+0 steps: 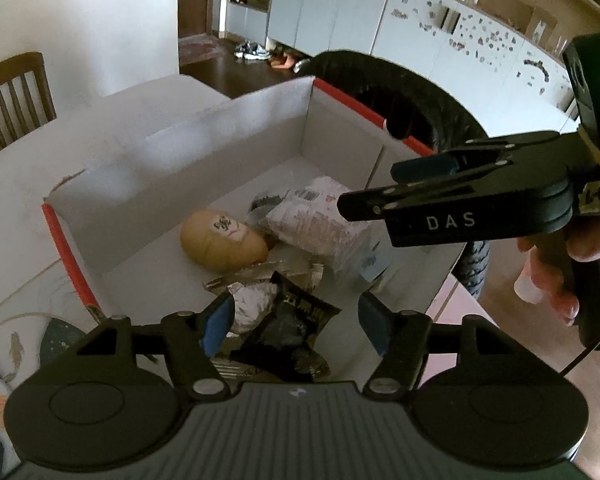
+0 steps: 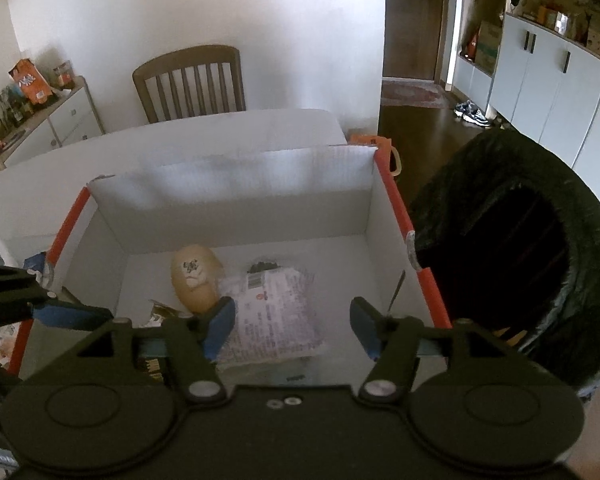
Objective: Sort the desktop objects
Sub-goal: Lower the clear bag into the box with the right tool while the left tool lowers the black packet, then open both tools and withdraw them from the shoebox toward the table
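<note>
White table bearing open white box of packets, both grippers over it released and empty, chair at wall, black bin beside box

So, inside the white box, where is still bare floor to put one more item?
The white box has bare floor along the far wall and in the far right corner, beyond the white printed packet. The left strip beside the tan round item is also free. The near side is crowded: the black snack packet and crumpled wrappers lie there.
</note>
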`<state>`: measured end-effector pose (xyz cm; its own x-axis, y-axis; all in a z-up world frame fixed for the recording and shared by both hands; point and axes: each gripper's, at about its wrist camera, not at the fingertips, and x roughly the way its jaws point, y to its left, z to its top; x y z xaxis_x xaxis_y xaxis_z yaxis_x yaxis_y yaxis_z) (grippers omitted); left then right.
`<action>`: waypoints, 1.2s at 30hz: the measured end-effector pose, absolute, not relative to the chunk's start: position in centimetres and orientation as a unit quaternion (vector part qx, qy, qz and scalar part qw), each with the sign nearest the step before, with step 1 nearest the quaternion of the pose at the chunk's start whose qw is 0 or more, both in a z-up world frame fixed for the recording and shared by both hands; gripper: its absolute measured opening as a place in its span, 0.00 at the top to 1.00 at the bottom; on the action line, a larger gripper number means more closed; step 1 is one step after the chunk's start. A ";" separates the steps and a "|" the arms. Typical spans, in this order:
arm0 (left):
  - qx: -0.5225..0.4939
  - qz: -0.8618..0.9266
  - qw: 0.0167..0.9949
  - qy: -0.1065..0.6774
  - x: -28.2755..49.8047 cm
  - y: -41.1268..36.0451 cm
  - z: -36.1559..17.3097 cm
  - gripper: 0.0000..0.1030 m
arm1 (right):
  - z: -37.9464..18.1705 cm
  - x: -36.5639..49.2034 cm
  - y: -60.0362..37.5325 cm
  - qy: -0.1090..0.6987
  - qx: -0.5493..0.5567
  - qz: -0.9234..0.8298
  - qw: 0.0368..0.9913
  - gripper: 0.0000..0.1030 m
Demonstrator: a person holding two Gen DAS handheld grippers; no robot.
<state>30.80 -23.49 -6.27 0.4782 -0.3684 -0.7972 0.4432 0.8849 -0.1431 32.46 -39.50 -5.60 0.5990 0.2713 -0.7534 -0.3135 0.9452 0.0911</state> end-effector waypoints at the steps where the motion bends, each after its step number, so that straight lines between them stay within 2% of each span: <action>1: 0.041 -0.235 0.861 0.448 30.6 -23.4 -6.0 0.35 | -5.4 32.4 -39.5 0.415 -0.023 0.166 0.894 0.38; 20: 0.006 -0.226 0.887 0.403 27.6 -19.8 -2.9 0.35 | -2.4 28.8 -38.9 0.383 -0.012 0.185 0.905 0.28; 22: 0.002 -0.227 0.888 0.401 27.3 -19.2 -2.7 0.28 | -2.2 28.3 -38.6 0.380 -0.011 0.185 0.906 0.26; 29: 0.000 -0.225 0.894 0.386 26.1 -17.1 -2.0 0.18 | -1.6 26.8 -36.9 0.368 -0.006 0.177 0.913 0.18; 32: -0.005 -0.225 0.897 0.380 25.7 -16.0 -1.8 0.17 | -1.4 26.2 -35.9 0.367 -0.001 0.177 0.913 0.16; 36: -0.011 -0.223 0.904 0.365 24.9 -14.2 -1.4 0.09 | -1.0 25.1 -34.6 0.360 0.005 0.173 0.917 0.16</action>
